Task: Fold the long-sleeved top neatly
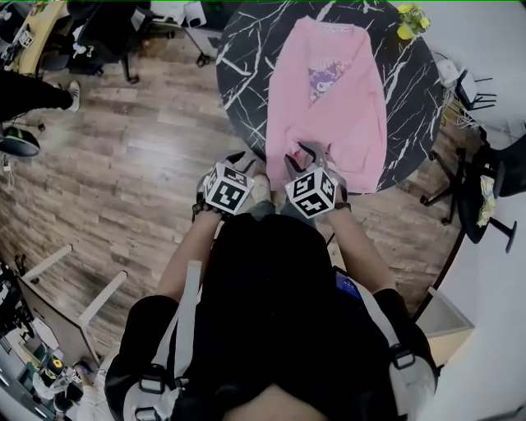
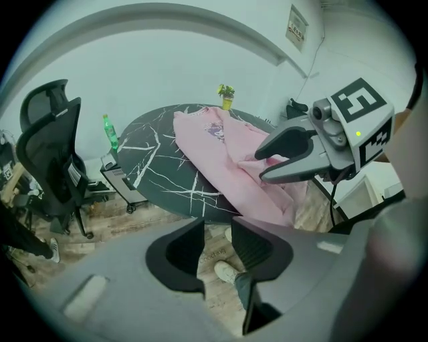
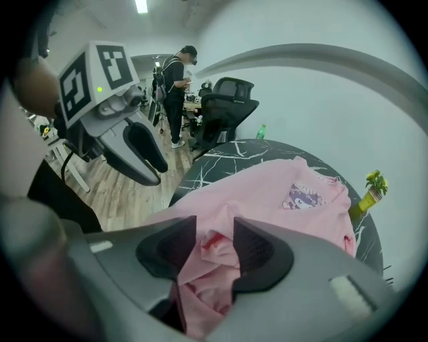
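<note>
A pink long-sleeved top (image 1: 329,90) lies on the round black marble table (image 1: 246,66), collar at the far side, its near end bunched at the table's near edge. One side is folded over part of the chest print. My right gripper (image 3: 215,230) is at that near end. Its jaws stand apart, with bunched pink fabric and a red label showing in the gap. My left gripper (image 2: 217,234) hangs just off the table edge, to the left of the top (image 2: 227,143). It is open and empty: only floor and a shoe show between its jaws. The two grippers (image 1: 238,160) (image 1: 308,152) are close side by side.
A small yellow plant pot (image 1: 408,20) stands at the table's far right rim. A green bottle (image 2: 108,133) stands on a low trolley beside the table. Black office chairs (image 1: 477,181) (image 2: 50,147) stand around it. A person (image 3: 175,87) stands further off on the wooden floor.
</note>
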Tool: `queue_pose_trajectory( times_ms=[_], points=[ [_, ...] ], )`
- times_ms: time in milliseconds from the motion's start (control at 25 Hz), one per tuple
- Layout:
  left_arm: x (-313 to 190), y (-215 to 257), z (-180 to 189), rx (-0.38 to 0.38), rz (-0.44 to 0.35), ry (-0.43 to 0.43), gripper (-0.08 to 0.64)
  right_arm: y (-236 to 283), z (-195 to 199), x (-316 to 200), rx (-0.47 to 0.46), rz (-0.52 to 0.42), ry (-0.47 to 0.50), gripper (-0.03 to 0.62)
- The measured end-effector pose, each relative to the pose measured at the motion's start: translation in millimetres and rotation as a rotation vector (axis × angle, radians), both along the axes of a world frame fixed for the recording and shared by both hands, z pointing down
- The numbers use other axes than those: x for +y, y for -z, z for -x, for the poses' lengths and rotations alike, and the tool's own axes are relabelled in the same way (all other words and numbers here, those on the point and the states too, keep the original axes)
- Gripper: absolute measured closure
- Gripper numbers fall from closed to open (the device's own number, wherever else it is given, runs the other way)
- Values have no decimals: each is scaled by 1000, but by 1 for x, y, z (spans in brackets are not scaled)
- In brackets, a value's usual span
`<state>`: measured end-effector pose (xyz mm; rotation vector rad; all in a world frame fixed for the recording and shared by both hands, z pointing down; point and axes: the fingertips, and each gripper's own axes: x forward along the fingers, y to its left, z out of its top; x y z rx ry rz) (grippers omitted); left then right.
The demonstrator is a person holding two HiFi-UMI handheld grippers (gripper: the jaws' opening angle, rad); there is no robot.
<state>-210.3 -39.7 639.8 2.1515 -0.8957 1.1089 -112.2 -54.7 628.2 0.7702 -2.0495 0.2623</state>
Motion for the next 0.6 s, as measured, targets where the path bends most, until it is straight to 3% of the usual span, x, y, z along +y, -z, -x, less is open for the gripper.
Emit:
queue_pose_trajectory(
  times_ms=[360, 600],
  points=[
    [5, -10, -14, 13, 11, -52, 423, -9, -5, 45, -28, 58, 3, 411],
    [19, -13, -13, 16, 22, -56, 423, -15, 28, 79, -45, 108, 127, 345]
  ],
)
